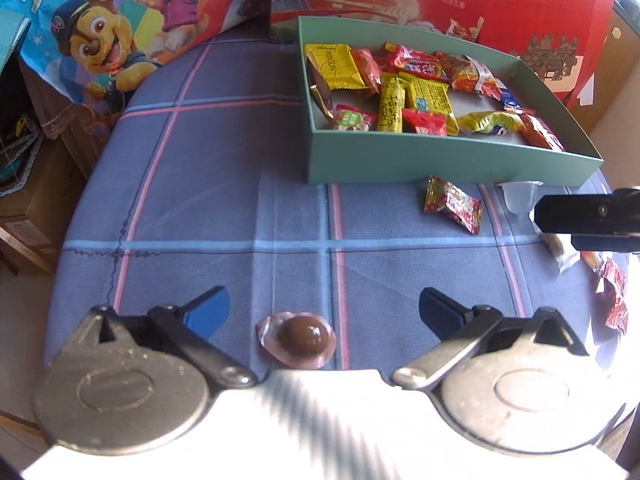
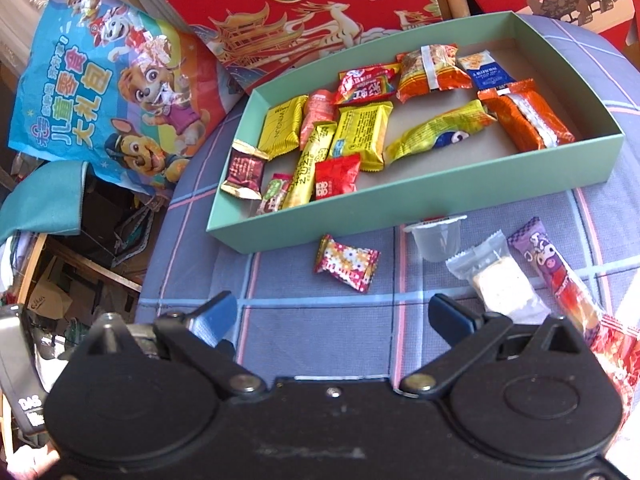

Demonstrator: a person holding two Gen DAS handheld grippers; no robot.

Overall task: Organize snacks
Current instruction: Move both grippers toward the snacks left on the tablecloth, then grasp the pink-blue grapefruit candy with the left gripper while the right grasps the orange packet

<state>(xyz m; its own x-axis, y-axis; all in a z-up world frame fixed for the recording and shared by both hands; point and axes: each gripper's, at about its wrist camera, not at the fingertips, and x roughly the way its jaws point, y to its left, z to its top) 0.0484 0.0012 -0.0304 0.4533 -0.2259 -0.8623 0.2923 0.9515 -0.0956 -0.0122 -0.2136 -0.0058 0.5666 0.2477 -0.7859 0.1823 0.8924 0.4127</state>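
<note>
The left gripper (image 1: 324,308) is spread wide w/ nothing between its blue-tipped fingers (image 1: 210,312); it is held low over the blue plaid tablecloth (image 1: 240,208). A brown chocolate ball (image 1: 306,336) on its opened pinkish wrapper is seen on the cloth just below the gap, nearer the gripper body than the fingertips, touched by neither finger.

The right gripper (image 2: 334,316) is likewise released, jaws wide apart, nothing gripped. In the left wrist view its black body is seen at the right edge, just beside a clear jelly cup (image 1: 518,196).

The mint-green box (image 2: 400,212) is set at the far side of the table, approx. a dozen wrapped snacks lying loose inside: yellow packs, red packs, orange packs, a maroon-and-gold candy (image 2: 244,174) in the near-left corner, a blue-and-white packet (image 2: 486,70) toward the back.

Still outside the box, on the cloth in front of its near wall: a red floral-print candy (image 2: 347,264), the jelly cup (image 2: 436,238) right against the wall, a clear-wrapped pale biscuit (image 2: 500,280), a purple-and-red snack stick (image 2: 560,276) beside it, and a red wrapper (image 2: 616,348) at the far right, partly cut off.

Behind the box a cartoon-dog snack bag (image 2: 112,92) and red gift boxes (image 2: 320,12) are propped.
</note>
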